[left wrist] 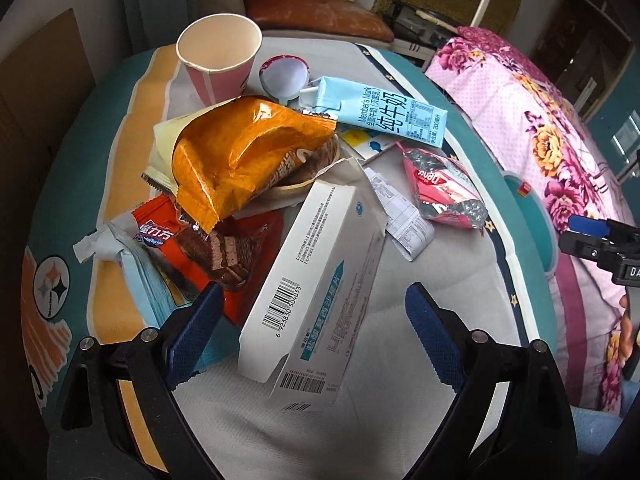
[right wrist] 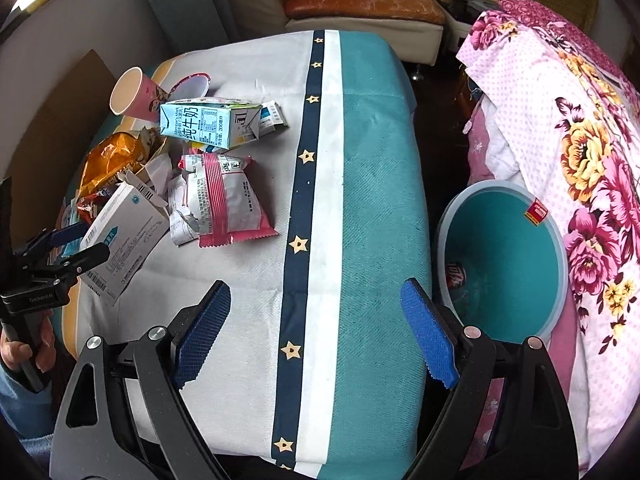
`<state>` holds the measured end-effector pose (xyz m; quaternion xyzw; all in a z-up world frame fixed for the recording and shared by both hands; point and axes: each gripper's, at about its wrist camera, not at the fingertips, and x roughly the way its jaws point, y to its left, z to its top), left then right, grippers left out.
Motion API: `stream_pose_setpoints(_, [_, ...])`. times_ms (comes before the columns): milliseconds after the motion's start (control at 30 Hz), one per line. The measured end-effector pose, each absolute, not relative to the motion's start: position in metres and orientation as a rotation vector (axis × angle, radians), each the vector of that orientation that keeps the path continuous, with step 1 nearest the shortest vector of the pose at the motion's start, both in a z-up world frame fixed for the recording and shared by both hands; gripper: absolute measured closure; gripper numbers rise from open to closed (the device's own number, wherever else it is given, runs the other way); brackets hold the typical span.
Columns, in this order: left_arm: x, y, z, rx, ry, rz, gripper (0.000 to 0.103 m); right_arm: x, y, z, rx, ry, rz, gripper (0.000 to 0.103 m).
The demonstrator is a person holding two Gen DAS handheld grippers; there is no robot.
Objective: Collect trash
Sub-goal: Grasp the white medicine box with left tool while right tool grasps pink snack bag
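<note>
Trash lies heaped on the cloth-covered table (right wrist: pixel 360 184). A white medicine box (left wrist: pixel 316 280) lies flat between the fingers of my left gripper (left wrist: pixel 314 330), which is open and straddles the box's near end without pressing it. Behind the box are an orange snack bag (left wrist: pixel 240 152), a red wafer wrapper (left wrist: pixel 192 248), a pink cup (left wrist: pixel 220 64), a blue milk carton (left wrist: pixel 384 112), a pink wrapper (left wrist: pixel 444 192) and a receipt (left wrist: pixel 400 216). My right gripper (right wrist: pixel 316 334) hangs open and empty over bare cloth near the table's front. A teal bin (right wrist: pixel 504 264) stands to its right.
A round plastic lid (left wrist: pixel 284 76) lies by the cup. The bin holds one red-and-white wrapper (right wrist: pixel 456 274). A floral quilt (right wrist: pixel 580 152) borders the bin on the right. A sofa (right wrist: pixel 360 4) stands behind the table. A hand (right wrist: pixel 24 352) holds the left gripper's handle.
</note>
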<state>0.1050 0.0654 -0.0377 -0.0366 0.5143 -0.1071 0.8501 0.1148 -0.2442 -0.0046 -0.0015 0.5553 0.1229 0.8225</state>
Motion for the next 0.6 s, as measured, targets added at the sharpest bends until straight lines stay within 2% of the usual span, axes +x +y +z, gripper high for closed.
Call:
stream_pose_setpoints(200, [0.106,0.058,-0.04,-0.058,1.082,-0.27,0.011,0.121,-0.234,-0.007,-0.022,1.196,0.274,0.02])
stream_pose_setpoints(267, [0.105,0.051,-0.04,-0.034,1.081,-0.283,0.025,0.125,-0.231,-0.009,-0.026,1.202,0.279,0.02])
stream_pose_setpoints(333, [0.102,0.044,-0.041,-0.021,1.083,-0.311,0.035,0.13,-0.228,-0.012,-0.028,1.207,0.286,0.02])
stream_pose_setpoints(367, [0.1,0.041,-0.041,-0.02,1.085,-0.333,0.05,0.133,-0.226,-0.013,-0.029,1.211,0.29,0.02])
stream_pose_setpoints(400, [0.099,0.038,-0.041,-0.022,1.091,-0.359,0.055,0.136,-0.224,-0.014,-0.031,1.215,0.294,0.02])
stream_pose_setpoints(433, [0.098,0.035,-0.042,-0.023,1.093,-0.381,0.058,0.14,-0.221,-0.015,-0.035,1.218,0.3,0.02])
stream_pose_setpoints(600, [0.103,0.027,-0.051,-0.03,1.12,-0.414,0.058,0.161,-0.205,-0.02,-0.059,1.222,0.337,0.02])
